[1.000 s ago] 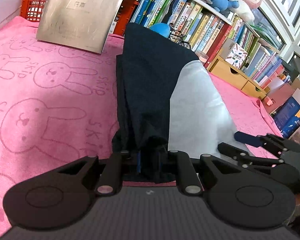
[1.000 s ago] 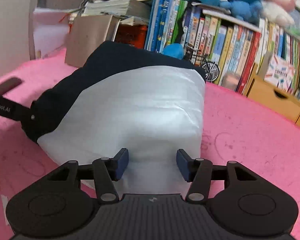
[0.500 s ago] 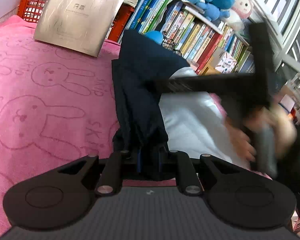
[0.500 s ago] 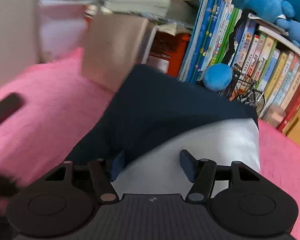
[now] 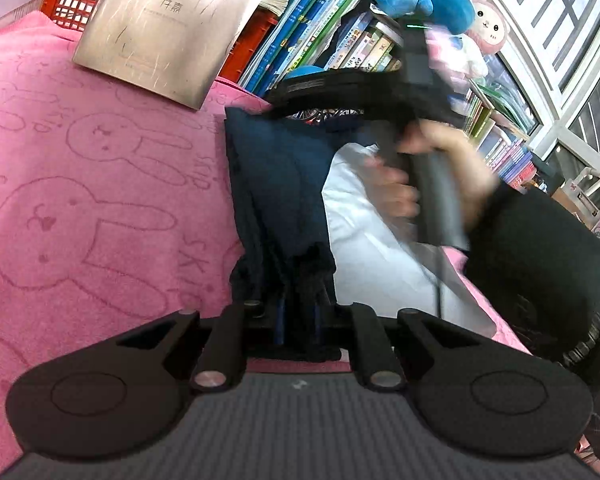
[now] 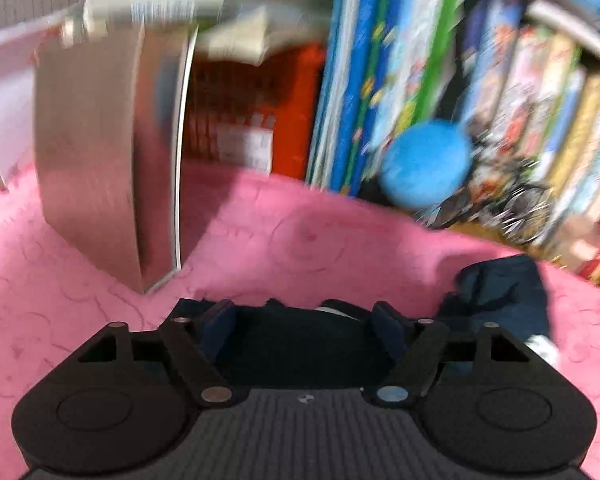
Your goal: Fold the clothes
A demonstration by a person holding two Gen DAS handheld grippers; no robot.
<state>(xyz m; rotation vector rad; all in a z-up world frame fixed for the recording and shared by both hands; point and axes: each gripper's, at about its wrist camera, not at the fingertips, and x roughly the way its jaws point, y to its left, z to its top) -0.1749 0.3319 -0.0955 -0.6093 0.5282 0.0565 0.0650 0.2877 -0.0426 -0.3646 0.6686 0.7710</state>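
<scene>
A dark navy garment point(image 5: 268, 184) with a white panel point(image 5: 364, 240) lies lengthwise on the pink rabbit towel point(image 5: 80, 180). My left gripper point(image 5: 298, 308) is shut on the garment's bunched near edge. In the left wrist view a hand point(image 5: 432, 172) holds my right gripper point(image 5: 288, 94) over the garment's far end, blurred by motion. In the right wrist view my right gripper point(image 6: 304, 332) has its jaws opening wide, with the far edge of the navy cloth point(image 6: 496, 292) lying between and under the fingers; the pads do not press on it.
A silver box point(image 5: 172, 28) leans at the back of the towel, in front of a red crate point(image 5: 72, 0). A bookshelf point(image 5: 320, 36) with plush toys point(image 5: 488, 28) lines the far side. A blue ball point(image 6: 424, 164) sits by the books.
My right gripper has travelled from the white panel's near edge to the garment's far end, and its jaws have spread wider. The left gripper has kept its hold in place.
</scene>
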